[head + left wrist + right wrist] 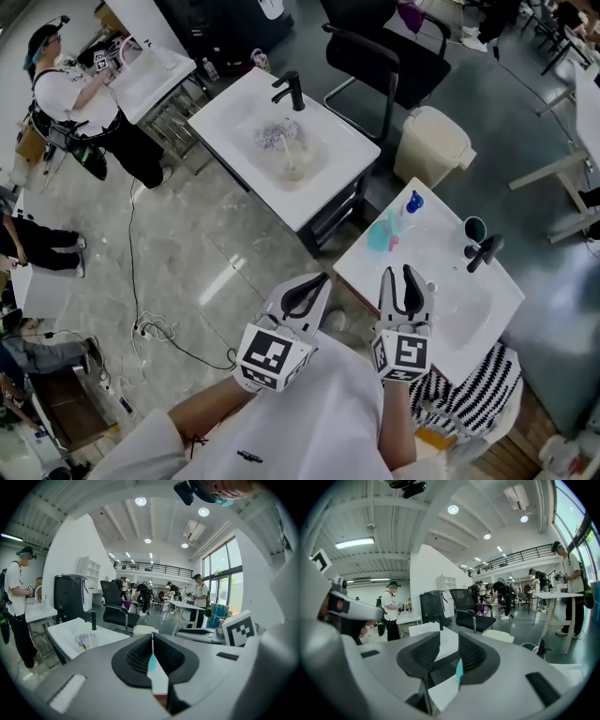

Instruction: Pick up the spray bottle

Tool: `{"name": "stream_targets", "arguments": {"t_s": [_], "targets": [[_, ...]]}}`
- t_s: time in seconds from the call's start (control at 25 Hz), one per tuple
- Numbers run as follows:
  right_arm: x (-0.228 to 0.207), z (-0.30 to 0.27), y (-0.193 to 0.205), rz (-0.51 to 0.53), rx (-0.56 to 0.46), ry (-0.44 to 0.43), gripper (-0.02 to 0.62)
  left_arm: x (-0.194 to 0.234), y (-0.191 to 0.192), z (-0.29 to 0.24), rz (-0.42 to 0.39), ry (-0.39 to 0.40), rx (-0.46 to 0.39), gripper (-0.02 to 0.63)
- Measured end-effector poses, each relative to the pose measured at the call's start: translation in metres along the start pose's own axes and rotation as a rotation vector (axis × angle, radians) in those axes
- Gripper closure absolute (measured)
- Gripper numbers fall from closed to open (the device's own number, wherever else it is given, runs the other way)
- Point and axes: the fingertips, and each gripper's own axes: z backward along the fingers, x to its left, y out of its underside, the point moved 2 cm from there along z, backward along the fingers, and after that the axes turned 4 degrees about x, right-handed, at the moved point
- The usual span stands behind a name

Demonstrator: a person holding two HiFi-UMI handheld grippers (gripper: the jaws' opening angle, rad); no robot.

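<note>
Standing apart with nothing between them, the right gripper's (397,274) jaws, left gripper's (322,278) jaws pressed together and empty, teal spray bottle (380,234) near the right gripper's eleven o'clock, maybe lying down, on the white sink top (441,246)

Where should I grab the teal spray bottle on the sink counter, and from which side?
Probably the teal body of the spray bottle, below its blue top, coming from the near side with the right gripper, whose jaws stand apart. It seems to stand upright near the counter's edge, unobstructed.
</note>
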Motion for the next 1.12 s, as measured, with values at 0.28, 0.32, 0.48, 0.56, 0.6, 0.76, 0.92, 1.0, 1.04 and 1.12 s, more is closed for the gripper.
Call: {"name": "stream_targets", "arguments": {"t_s": [0.28,0.32,0.48,0.56,0.6,0.76,0.92,1.0,1.04,1.12], "targets": [[-0.017,-0.042,0.015,0.017,0.019,0.022,0.462,0.004,0.009,-0.022,0.012,0.003,0.030,0.594],[-0.020,-0.048,0.018,0.018,0.023,0.029,0.458,0.005,0.010,-0.025,0.015,0.001,0.033,0.594],[-0.029,-0.072,0.028,0.019,0.043,0.040,0.443,0.010,0.014,-0.035,0.030,-0.007,0.036,0.594],[-0.032,-0.082,0.033,0.022,0.058,0.040,0.440,0.012,0.015,-0.038,0.038,-0.012,0.038,0.594],[-0.033,-0.087,0.037,0.024,0.067,0.039,0.439,0.013,0.016,-0.040,0.042,-0.013,0.041,0.594],[-0.036,-0.106,0.055,0.021,0.101,0.036,0.437,0.015,0.022,-0.048,0.058,-0.010,0.061,0.594],[-0.042,-0.120,0.067,0.011,0.116,0.037,0.437,0.015,0.030,-0.059,0.061,0.001,0.082,0.594],[-0.046,-0.126,0.071,0.009,0.121,0.043,0.437,0.016,0.033,-0.065,0.060,0.004,0.091,0.594],[-0.047,-0.130,0.073,0.008,0.125,0.044,0.437,0.018,0.034,-0.067,0.060,0.003,0.095,0.594],[-0.049,-0.136,0.078,0.004,0.137,0.039,0.437,0.022,0.036,-0.072,0.059,-0.001,0.102,0.594]]}}
